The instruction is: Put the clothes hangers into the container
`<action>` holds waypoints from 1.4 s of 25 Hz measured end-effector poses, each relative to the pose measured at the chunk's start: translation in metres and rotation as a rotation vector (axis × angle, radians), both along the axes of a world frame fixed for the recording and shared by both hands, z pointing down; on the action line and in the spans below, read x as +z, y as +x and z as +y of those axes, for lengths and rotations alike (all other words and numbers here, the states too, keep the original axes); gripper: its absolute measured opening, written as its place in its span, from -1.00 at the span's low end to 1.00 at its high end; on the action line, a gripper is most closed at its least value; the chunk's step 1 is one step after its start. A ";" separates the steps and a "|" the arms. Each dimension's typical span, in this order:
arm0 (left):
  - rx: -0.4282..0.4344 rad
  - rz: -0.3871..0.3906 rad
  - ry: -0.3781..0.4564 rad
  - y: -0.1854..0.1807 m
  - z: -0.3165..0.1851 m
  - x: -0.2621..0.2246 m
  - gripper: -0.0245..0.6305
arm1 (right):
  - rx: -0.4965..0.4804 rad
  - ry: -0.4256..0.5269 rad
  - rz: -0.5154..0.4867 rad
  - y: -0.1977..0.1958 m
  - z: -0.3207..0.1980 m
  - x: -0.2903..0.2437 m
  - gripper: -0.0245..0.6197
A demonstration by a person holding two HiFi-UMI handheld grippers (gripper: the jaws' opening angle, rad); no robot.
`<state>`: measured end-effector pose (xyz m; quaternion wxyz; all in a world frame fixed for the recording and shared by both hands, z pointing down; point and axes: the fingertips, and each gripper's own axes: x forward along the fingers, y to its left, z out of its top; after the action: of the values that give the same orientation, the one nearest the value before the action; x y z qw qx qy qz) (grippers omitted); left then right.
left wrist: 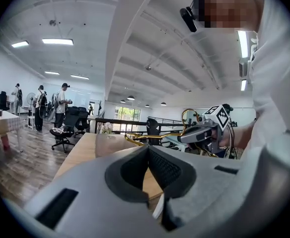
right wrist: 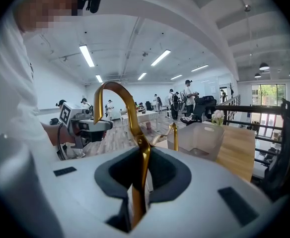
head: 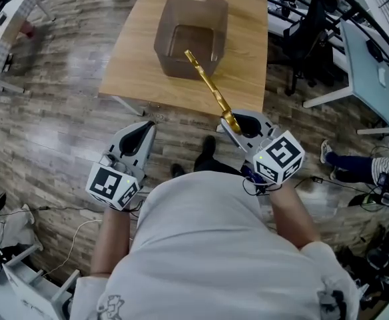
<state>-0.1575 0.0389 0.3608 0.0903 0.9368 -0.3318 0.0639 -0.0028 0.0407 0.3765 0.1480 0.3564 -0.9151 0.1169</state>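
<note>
Right tool point(head: 234, 122): clenched on gold clothes hanger point(head: 208, 80), whose far end reaches ahead over the container point(head: 166, 45) on the table point(head: 138, 55). Left tool point(head: 149, 127): closed, empty, alongside. Office chair point(head: 304, 32) ahead-right of the table.

Left claw point(head: 145, 127) closed, empty; right claw point(head: 237, 121) clamped on hanger point(head: 208, 79).

Translucent container point(head: 211, 9) on wooden table point(head: 248, 45)

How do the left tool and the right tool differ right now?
The right tool is shut on a gold hanger; the left tool is shut and empty. The right tool's hanger reaches over the container; the left tool reaches nothing. Both carry marker cubes.
</note>
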 end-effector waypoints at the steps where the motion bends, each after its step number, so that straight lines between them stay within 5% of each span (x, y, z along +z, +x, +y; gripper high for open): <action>1: -0.006 -0.002 0.000 0.002 -0.004 0.000 -0.91 | -0.004 0.001 -0.002 0.002 -0.006 0.000 -0.77; 23: -0.118 -0.050 0.001 0.097 -0.135 0.000 -0.91 | -0.148 -0.044 -0.014 0.080 -0.157 0.010 -0.77; 35: -0.110 -0.052 -0.039 0.079 -0.189 0.011 -0.91 | -0.116 -0.129 0.068 0.054 -0.216 0.033 -0.77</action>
<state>-0.0790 -0.1498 0.3719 0.1035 0.9132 -0.3838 0.0895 0.0517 -0.1754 0.4095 0.2081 0.2962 -0.9193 0.1547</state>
